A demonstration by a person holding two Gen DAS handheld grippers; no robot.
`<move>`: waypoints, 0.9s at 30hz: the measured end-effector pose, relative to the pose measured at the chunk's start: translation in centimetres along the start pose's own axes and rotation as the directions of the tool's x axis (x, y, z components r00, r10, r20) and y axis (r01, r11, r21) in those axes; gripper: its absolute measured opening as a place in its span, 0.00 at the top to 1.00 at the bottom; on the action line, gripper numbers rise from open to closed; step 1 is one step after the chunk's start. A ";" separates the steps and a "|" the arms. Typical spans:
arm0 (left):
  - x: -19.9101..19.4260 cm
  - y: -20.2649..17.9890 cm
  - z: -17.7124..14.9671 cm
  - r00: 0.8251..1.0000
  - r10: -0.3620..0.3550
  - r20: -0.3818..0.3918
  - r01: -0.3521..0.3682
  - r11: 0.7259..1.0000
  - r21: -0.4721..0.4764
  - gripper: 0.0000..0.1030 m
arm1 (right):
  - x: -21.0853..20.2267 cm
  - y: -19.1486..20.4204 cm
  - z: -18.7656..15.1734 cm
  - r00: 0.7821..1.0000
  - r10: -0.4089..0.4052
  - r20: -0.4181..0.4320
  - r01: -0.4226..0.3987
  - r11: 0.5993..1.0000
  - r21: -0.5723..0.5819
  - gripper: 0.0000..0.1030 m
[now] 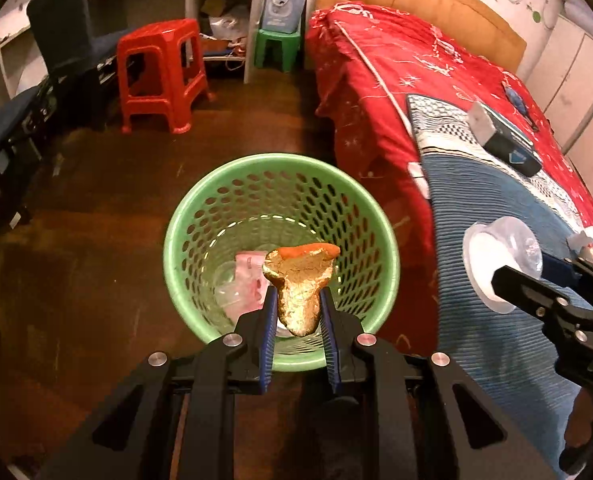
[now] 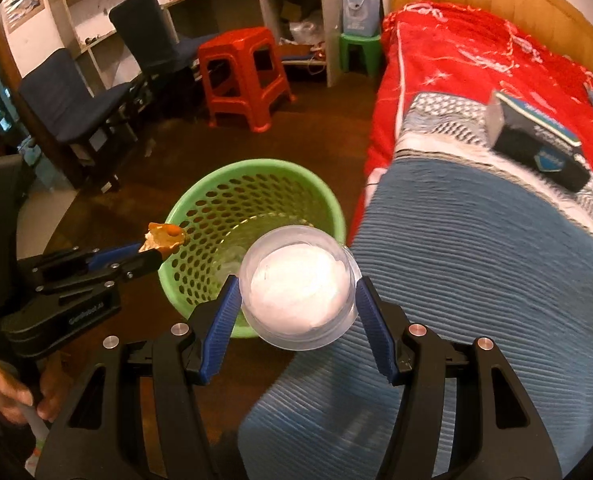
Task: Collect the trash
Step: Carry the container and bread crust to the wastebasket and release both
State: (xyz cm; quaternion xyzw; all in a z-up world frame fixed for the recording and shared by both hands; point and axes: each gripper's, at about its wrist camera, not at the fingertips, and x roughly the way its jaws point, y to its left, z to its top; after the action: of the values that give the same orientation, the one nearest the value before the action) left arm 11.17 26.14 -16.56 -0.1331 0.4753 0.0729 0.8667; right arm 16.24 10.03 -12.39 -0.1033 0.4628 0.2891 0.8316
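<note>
A green perforated wastebasket (image 1: 184,216) (image 2: 200,204) stands on the dark wooden floor beside the bed. My left gripper (image 1: 298,300) (image 2: 152,254) is shut on a crumpled gold foil wrapper (image 1: 300,288) (image 2: 166,236) with an orange edge, held over the basket's near side. My right gripper (image 2: 298,300) (image 1: 496,280) is shut on a clear plastic cup (image 2: 298,292) (image 1: 500,258) with white tissue inside, held at the basket's right rim, by the blue blanket. Pink and clear scraps (image 1: 242,276) lie in the basket's bottom.
The bed with a red quilt (image 1: 396,64) and a blue ribbed blanket (image 2: 476,260) fills the right side; a dark box (image 1: 504,140) lies on it. A red stool (image 1: 160,72), a green stool (image 1: 276,46), dark chairs (image 2: 68,100) and shelves stand at the back.
</note>
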 end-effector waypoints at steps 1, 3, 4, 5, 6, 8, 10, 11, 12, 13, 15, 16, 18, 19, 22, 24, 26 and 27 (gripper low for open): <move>0.1 0.3 -0.1 1.000 0.002 -0.002 -0.002 1.000 -0.004 0.80 | 0.5 0.3 0.1 1.000 -0.001 -0.006 0.001 1.000 -0.003 0.43; 0.2 1.0 -0.1 1.000 0.005 -0.004 -0.005 1.000 -0.011 0.80 | 1.2 0.6 0.2 1.000 0.002 -0.018 -0.002 1.000 -0.005 0.43; 0.3 1.3 -0.2 1.000 0.004 -0.005 -0.004 1.000 -0.018 0.80 | 1.7 0.8 0.4 1.000 0.008 -0.026 -0.008 1.000 -0.002 0.43; 0.3 1.7 -0.2 1.000 0.002 -0.006 -0.003 1.000 -0.026 0.80 | 1.9 0.9 0.3 0.999 0.013 -0.031 -0.013 1.000 0.001 0.43; 0.4 2.0 -0.2 1.000 0.003 -0.006 -0.003 0.999 -0.032 0.80 | 2.2 1.0 0.5 0.999 0.018 -0.036 -0.018 1.000 0.004 0.43; 0.4 2.4 -0.3 1.000 0.004 -0.006 -0.004 0.999 -0.038 0.80 | 2.9 1.4 0.8 0.999 0.019 -0.043 -0.019 1.000 0.006 0.43; 0.5 3.1 -0.3 1.000 0.004 -0.008 -0.004 0.999 -0.047 0.80 | 3.5 1.9 1.1 0.999 0.021 -0.048 -0.021 1.000 0.007 0.42; 0.5 3.4 -0.4 1.000 0.003 -0.009 -0.003 0.999 -0.051 0.80 | 3.8 2.1 1.2 0.999 0.021 -0.049 -0.021 1.000 0.006 0.42; 0.6 3.6 -0.4 1.000 0.002 -0.010 -0.003 0.999 -0.054 0.80 | 4.0 2.2 1.3 0.999 0.020 -0.049 -0.020 1.000 0.007 0.42; 0.6 3.9 -0.4 1.000 0.002 -0.010 -0.003 0.999 -0.054 0.80 | 4.3 2.5 1.4 0.999 0.021 -0.050 -0.021 1.000 0.009 0.42; 0.6 4.1 -0.5 1.000 0.000 -0.013 0.000 0.999 -0.053 0.80 | 4.7 2.7 1.5 0.998 0.025 -0.053 -0.024 1.000 0.013 0.42; 0.6 4.2 -0.5 1.000 0.000 -0.014 -0.001 0.999 -0.048 0.80 | 5.0 2.8 1.5 0.998 0.022 -0.055 -0.021 1.000 0.017 0.42; 0.7 4.3 -0.5 1.000 0.001 -0.017 -0.002 0.999 -0.040 0.80 | 5.3 2.9 1.5 0.998 0.028 -0.056 -0.027 0.999 0.031 0.39; 0.8 4.4 -0.6 1.000 0.000 -0.021 -0.001 0.999 -0.038 0.80 | 5.4 2.9 1.5 0.998 0.028 -0.054 -0.026 0.999 0.034 0.35; 1.1 4.3 -0.4 1.000 -0.004 -0.025 0.003 1.000 -0.031 0.80 | 5.5 3.0 1.4 0.998 0.024 -0.050 -0.021 0.999 0.047 0.33; 1.2 4.3 -0.3 1.000 -0.007 -0.026 0.006 1.000 -0.024 0.80 | 5.6 3.0 1.4 0.999 0.023 -0.049 -0.021 0.998 0.057 0.33; 1.3 4.3 -0.2 1.000 -0.010 -0.028 0.009 1.000 -0.021 0.80 | 5.3 2.8 1.4 0.999 0.025 -0.044 -0.022 0.998 0.064 0.33; 1.4 4.3 -0.2 1.000 -0.011 -0.029 0.011 1.000 -0.020 0.80 | 5.1 2.7 1.4 0.999 0.021 -0.040 -0.018 0.998 0.063 0.33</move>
State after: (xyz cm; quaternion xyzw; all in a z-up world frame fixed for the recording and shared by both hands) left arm 10.70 30.23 -18.51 -0.1451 0.4866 0.0708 0.8586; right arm 17.69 14.76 -15.58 -0.0784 0.4895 0.2804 0.8220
